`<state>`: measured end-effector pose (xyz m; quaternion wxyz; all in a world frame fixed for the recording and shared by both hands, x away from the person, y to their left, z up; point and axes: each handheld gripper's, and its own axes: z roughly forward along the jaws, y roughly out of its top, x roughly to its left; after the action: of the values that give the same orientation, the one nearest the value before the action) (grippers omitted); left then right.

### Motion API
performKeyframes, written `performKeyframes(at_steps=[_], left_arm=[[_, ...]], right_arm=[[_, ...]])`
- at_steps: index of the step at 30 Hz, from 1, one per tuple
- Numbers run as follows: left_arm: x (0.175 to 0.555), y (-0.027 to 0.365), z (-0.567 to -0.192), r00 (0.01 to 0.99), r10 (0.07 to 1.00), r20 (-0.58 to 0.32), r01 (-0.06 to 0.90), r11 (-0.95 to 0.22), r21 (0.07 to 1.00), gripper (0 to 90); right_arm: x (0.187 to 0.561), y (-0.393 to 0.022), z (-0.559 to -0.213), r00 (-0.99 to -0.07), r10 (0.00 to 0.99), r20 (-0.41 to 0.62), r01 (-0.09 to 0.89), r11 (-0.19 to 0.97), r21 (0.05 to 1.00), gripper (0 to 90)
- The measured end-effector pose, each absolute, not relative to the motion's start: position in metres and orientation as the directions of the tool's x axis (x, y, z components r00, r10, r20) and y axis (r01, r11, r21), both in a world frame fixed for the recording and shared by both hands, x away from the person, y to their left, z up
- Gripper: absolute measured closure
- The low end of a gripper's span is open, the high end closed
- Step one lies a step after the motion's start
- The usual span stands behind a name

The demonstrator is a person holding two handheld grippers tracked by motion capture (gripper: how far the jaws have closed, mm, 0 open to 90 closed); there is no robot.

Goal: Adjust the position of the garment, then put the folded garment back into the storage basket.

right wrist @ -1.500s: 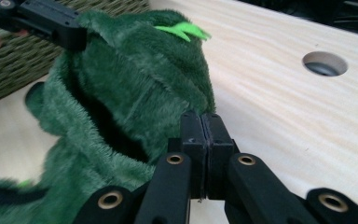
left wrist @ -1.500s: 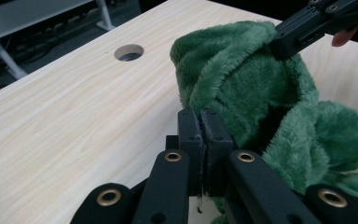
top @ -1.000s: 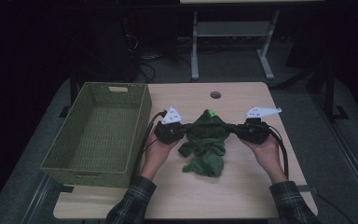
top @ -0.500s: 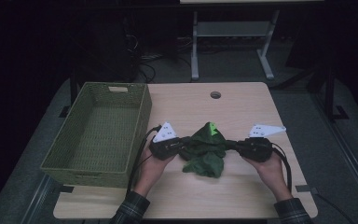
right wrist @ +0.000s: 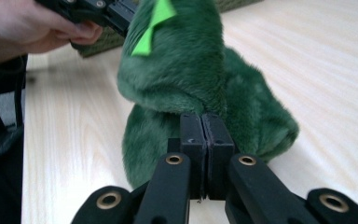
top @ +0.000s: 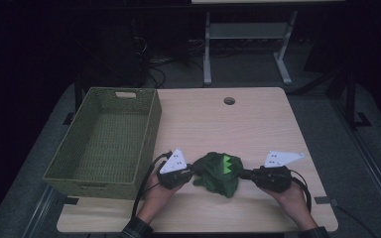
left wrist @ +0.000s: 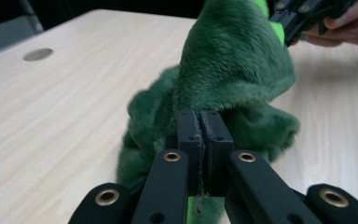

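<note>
**Both claws clenched on the green plush cloth**

We see a green plush cloth (top: pixel 219 173) bunched near the front edge of the tabletop (top: pixel 218 124), held between our two hands. Our left claw (top: pixel 192 173) grips its left side, jaws pressed together on a fold of the fur; in the left gripper view that claw (left wrist: pixel 200 140) pinches the plush right at its tips, and the cloth (left wrist: pixel 228 70) rises in a ridge toward the other claw. Our right claw (top: pixel 243 174) is clenched on the cloth's right side; in the right gripper view the claw (right wrist: pixel 200 140) bites into the fur, and a bright green triangle (right wrist: pixel 154 28) stands out of the plush (right wrist: pixel 182 79) above it. The lower part of the cloth rests on the wood while the gripped upper fold is lifted between the claws. To the left, close beside our left hand (top: pixel 154 196), stands a woven green basket (top: pixel 69 171). A round hole (top: pixel 229 101) sits at the far side of the tabletop.
</note>
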<state>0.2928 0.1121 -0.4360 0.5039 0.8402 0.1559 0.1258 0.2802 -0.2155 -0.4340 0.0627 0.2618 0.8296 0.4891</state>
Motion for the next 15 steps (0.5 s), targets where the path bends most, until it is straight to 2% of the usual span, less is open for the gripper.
performKeyframes(at_steps=[9,15], left_arm=[[0.286,0.115,-0.446,0.941,0.338,0.024,0.146,-0.468,0.871,87.6],[0.287,0.118,-0.453,0.947,0.320,0.012,0.160,-0.504,0.849,88.3]], right_arm=[[0.265,-0.212,-0.438,-0.881,0.448,0.151,0.352,0.410,0.841,88.3],[0.265,-0.208,-0.444,-0.890,0.421,0.174,0.373,0.454,0.809,88.6]])
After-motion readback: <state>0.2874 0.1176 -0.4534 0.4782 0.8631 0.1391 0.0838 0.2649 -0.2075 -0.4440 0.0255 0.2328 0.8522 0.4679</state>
